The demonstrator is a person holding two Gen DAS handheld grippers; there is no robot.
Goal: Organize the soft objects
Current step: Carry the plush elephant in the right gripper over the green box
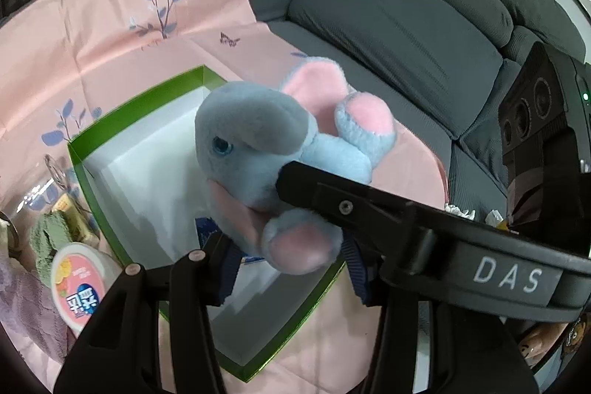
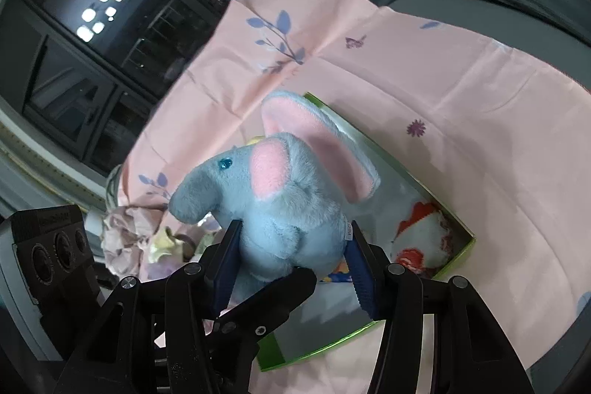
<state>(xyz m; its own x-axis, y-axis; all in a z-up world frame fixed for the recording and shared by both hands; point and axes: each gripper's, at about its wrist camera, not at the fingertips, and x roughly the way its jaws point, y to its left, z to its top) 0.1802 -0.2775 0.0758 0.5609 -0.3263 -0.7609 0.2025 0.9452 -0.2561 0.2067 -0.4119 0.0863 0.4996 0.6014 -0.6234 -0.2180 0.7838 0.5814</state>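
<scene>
A blue-grey plush elephant (image 1: 258, 139) with pink ears and feet hangs over an open green-rimmed box (image 1: 110, 120) with a white inside. My left gripper (image 1: 291, 268) is shut on its lower part, one pink foot sitting between the blue pads. In the right wrist view the elephant (image 2: 291, 209) faces left, and my right gripper (image 2: 293, 264) is shut on its body from both sides. The same box (image 2: 458, 257) lies beneath it, with a red-and-white soft item (image 2: 421, 231) inside. Each gripper's black finger crosses the other's view.
The box sits on a pink flowered cloth (image 1: 122, 36) spread over a grey sofa (image 1: 388, 24). A round pink-lidded tub (image 1: 77, 279), a green towel (image 1: 48, 239) and a purple cloth (image 1: 22, 301) lie left of the box. Crumpled fabric (image 2: 122, 239) lies beyond it.
</scene>
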